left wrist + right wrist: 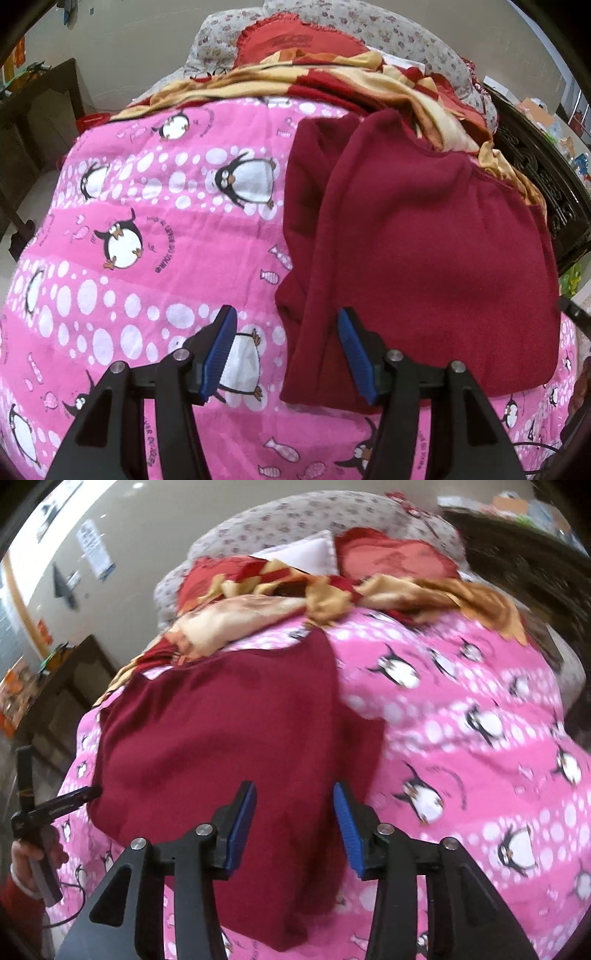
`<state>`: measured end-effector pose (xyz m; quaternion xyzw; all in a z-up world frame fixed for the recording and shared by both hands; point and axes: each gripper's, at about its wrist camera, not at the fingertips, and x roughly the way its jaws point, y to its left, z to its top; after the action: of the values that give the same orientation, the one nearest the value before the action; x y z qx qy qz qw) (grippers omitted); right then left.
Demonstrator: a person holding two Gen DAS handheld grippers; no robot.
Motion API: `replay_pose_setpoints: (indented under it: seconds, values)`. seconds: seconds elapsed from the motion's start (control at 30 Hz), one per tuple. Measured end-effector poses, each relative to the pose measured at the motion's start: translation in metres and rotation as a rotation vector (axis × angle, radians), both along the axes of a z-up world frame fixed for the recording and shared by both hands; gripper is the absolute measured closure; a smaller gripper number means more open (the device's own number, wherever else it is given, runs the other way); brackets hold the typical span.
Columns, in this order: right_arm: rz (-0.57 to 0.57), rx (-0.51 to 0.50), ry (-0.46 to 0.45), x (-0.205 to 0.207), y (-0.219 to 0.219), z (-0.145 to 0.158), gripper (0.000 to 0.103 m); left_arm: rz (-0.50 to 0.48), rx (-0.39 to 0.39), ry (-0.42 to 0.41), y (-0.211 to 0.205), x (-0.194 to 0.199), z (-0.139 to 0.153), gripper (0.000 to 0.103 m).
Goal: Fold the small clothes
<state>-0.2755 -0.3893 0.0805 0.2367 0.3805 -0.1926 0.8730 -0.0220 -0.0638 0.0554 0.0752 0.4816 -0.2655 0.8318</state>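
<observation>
While maroon fleece garment (424,258) lies folded on quilted pink blanket (147,221) | left gripper (288,354), right gripper (295,827) parted, empty

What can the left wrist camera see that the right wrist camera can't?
Only the left wrist view shows the left gripper close up, jaws apart over the near left edge of the garment, and the garment's folded-over layers along that edge.

Only the right wrist view shows the right gripper, jaws apart above the cloth, the person's hand holding the other gripper at the left edge, and the papers on the wall.

Both show the dark red garment lying on the pink penguin blanket, with the red and yellow cloth behind.
</observation>
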Motion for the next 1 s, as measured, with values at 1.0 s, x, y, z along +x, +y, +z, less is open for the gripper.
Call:
replay_pose_setpoints:
  seconds: [1.0]
  values:
    - [-0.080, -0.244, 0.184, -0.028, 0.031, 0.011, 0.059, -0.155, -0.024, 0.042, -0.077, -0.072, 0.009, 0.036]
